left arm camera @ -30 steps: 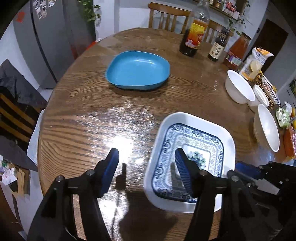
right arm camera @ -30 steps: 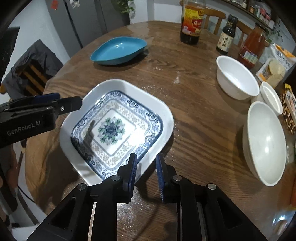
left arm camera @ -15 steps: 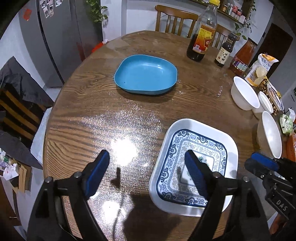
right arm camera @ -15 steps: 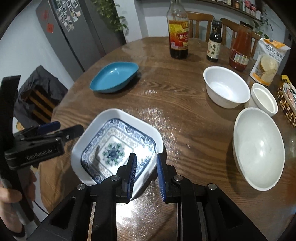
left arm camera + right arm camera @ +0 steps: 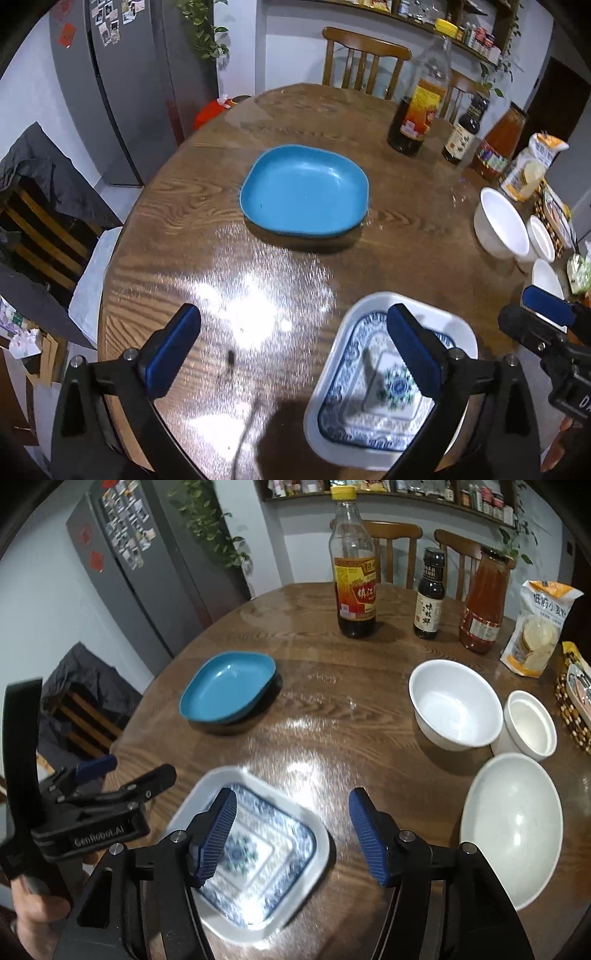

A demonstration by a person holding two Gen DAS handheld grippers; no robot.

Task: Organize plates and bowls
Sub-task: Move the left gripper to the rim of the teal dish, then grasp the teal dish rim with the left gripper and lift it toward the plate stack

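Note:
A white square plate with a blue pattern (image 5: 347,406) (image 5: 266,856) lies flat near the front edge of the round wooden table (image 5: 332,716). A blue plate (image 5: 304,190) (image 5: 229,688) sits farther back at the left. On the right stand a white bowl (image 5: 456,705), a small white cup (image 5: 530,723) and a wide white bowl (image 5: 511,834). My left gripper (image 5: 291,332) hovers over bare wood beside the patterned plate, its jaws opening wide with nothing between them. My right gripper (image 5: 291,805) hangs above that plate's right side, its jaws opening and not touching it.
Three bottles (image 5: 354,590) stand at the back of the table, with a snack bag (image 5: 539,627) and a beaded basket (image 5: 572,709) at the right edge. Wooden chairs (image 5: 364,61) stand behind the table and a grey fridge (image 5: 122,92) at the left.
The right jaws, narrow at the patterned plate's near rim, have spread apart and lifted off it. The left jaws have widened. Both grippers have drawn up and back from the plate.

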